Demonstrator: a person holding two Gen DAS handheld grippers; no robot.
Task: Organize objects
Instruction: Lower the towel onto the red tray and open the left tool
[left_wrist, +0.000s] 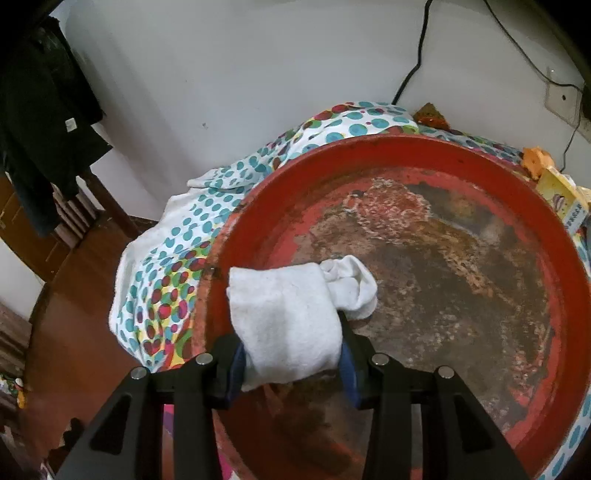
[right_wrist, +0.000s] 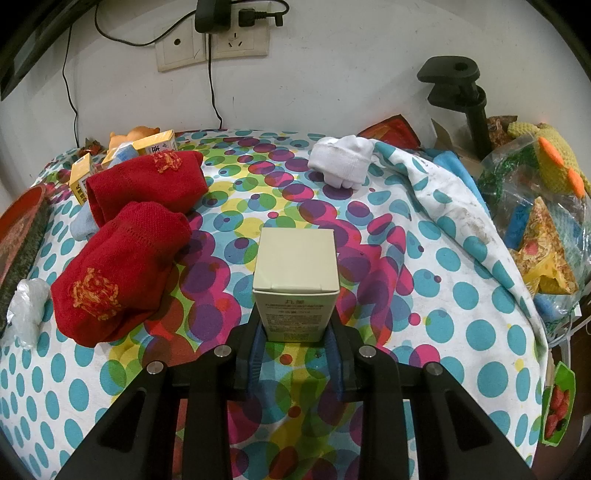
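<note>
My left gripper (left_wrist: 291, 354) is shut on a rolled white sock (left_wrist: 291, 314) and holds it over the near left part of a round red tray (left_wrist: 406, 155) with a worn, rusty bottom. My right gripper (right_wrist: 296, 332) is shut on a cream box (right_wrist: 296, 277) and holds it upright above the dotted cloth (right_wrist: 461, 295). Two red sock rolls (right_wrist: 114, 273) lie at the left. Another white sock roll (right_wrist: 341, 160) lies at the back.
Small yellow boxes (right_wrist: 157, 146) and an orange toy (right_wrist: 136, 134) sit at the back left. Snack packets in a plastic bag (right_wrist: 543, 236), a knitted toy (right_wrist: 546, 162) and a black clamp (right_wrist: 458, 96) crowd the right edge. The tray's edge (right_wrist: 22, 229) is at far left.
</note>
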